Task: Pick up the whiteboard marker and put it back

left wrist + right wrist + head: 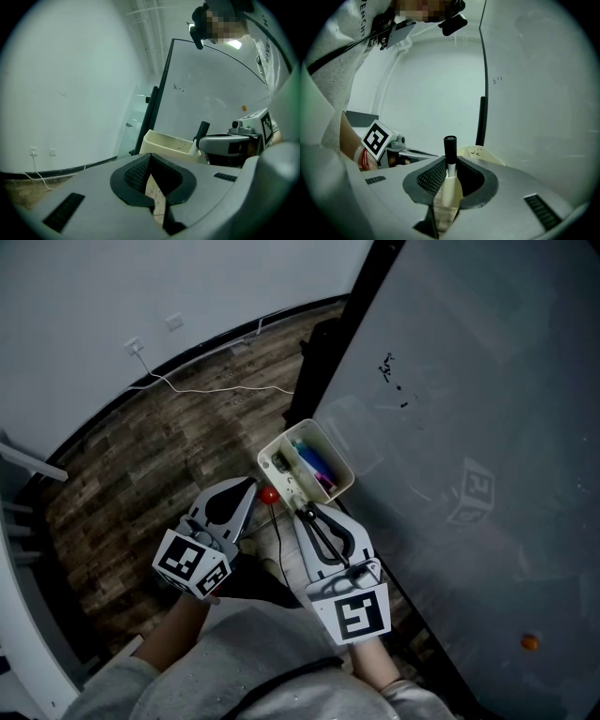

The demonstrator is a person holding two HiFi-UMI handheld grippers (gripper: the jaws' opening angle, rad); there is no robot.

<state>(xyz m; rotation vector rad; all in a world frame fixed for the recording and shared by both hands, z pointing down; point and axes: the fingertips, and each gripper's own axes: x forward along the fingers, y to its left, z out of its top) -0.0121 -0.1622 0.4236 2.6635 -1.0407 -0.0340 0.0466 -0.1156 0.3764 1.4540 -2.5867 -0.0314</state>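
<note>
In right hand-held gripper, seemingly pinched: marker

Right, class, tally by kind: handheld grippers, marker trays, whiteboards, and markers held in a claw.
Grey handheld grippers: 2 (left gripper, right gripper)
Cream plastic marker tray: 1
Grey whiteboard: 1
Black-capped white whiteboard marker, gripped in the right claw: 1
Total: 5

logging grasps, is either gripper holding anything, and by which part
The right gripper grips the whiteboard marker by its white barrel, black cap sticking out beyond the jaws. The left gripper holds nothing.
</note>
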